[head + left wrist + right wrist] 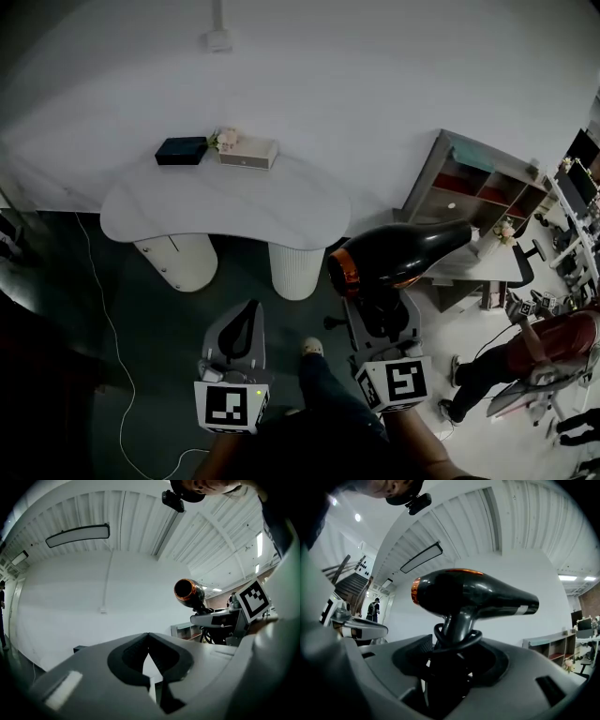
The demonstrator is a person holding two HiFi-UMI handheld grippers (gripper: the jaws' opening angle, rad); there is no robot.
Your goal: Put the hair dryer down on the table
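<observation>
1. Closest to me, at the bottom of the head view, sit the two marker cubes: the left cube (232,405) and the right cube (398,382). The person's shoe (312,347) is on the floor between them.
2. I read the left hand-held gripper (249,314) (149,637) as closed, jaw tips meeting, with nothing between them.
3. I see the right hand-held gripper (380,305) (452,651) clamped on the handle of the hair dryer (403,253) (473,595). Its jaws stand wide around that handle. The black cord (457,638) is looped round the handle just above the jaws.
4. That hair dryer is up in the air with its body roughly level. Its orange-ringed end faces the desk and its narrow end points toward the shelving. It hangs over the floor just off the desk's right end, not touching it.
5. A white cable (105,328) trails across the dark floor on the left.
6. Beyond stands the curved white desk (187,211). Along its far edge are a dark box (181,150) and a beige box (251,155), with small flowers (225,140) between them.
7. Farthest right I make out a shelf unit (473,183) and a person in a red top (553,342).
</observation>
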